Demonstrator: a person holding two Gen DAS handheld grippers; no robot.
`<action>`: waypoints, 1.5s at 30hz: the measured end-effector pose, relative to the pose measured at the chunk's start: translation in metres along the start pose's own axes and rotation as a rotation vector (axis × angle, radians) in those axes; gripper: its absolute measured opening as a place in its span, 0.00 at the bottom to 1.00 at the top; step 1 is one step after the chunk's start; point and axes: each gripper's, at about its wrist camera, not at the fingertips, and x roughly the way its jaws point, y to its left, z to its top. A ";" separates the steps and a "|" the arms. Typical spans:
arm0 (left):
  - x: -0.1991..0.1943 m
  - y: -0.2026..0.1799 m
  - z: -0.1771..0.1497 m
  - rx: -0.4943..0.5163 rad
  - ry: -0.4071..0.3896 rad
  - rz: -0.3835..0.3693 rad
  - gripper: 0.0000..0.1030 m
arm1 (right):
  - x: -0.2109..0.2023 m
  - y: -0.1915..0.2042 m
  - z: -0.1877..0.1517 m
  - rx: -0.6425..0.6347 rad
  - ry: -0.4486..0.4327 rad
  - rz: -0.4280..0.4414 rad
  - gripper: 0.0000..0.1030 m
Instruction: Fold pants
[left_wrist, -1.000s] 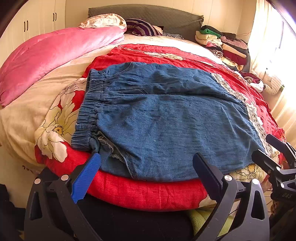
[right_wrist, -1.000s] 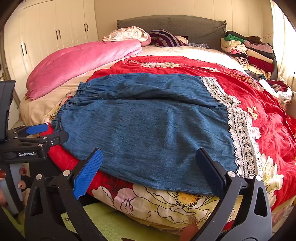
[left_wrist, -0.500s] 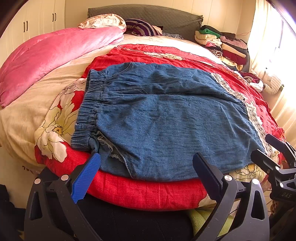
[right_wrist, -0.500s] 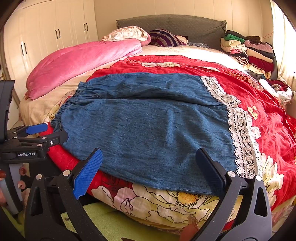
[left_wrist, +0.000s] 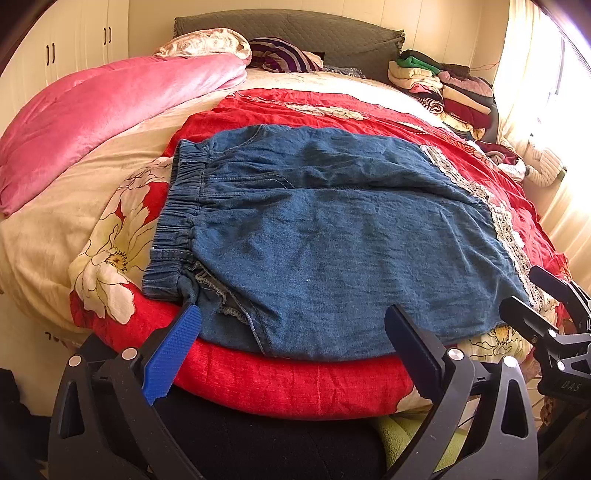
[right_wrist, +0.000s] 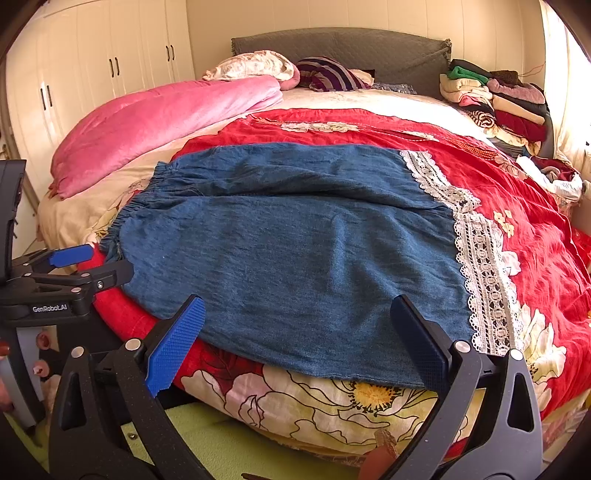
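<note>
Both tongs gape wide, holding nothing: the left tongs (left_wrist: 291, 347) and the right tongs (right_wrist: 297, 341) sit side by side, level.

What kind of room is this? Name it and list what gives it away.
A bedroom, most likely: a bed with a padded headboard, a pink duvet on it, and wardrobes along the wall. Denim pants lie spread out on the bed.

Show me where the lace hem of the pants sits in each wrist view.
Left wrist: the lace hem runs down the right side, ending near the other hand-held gripper.
Right wrist: lace hem right of centre, larger.
Shared landmark: pink duvet, upper left in both.
</note>
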 end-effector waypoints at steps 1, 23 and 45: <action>0.000 0.000 0.000 0.001 0.000 0.001 0.96 | 0.000 0.000 0.000 0.000 0.000 -0.001 0.92; 0.002 -0.002 0.002 0.012 0.005 0.002 0.96 | 0.004 -0.010 0.003 0.021 0.003 -0.006 0.92; 0.050 0.001 0.057 0.034 0.053 -0.071 0.96 | 0.021 -0.078 0.065 0.013 -0.054 -0.098 0.92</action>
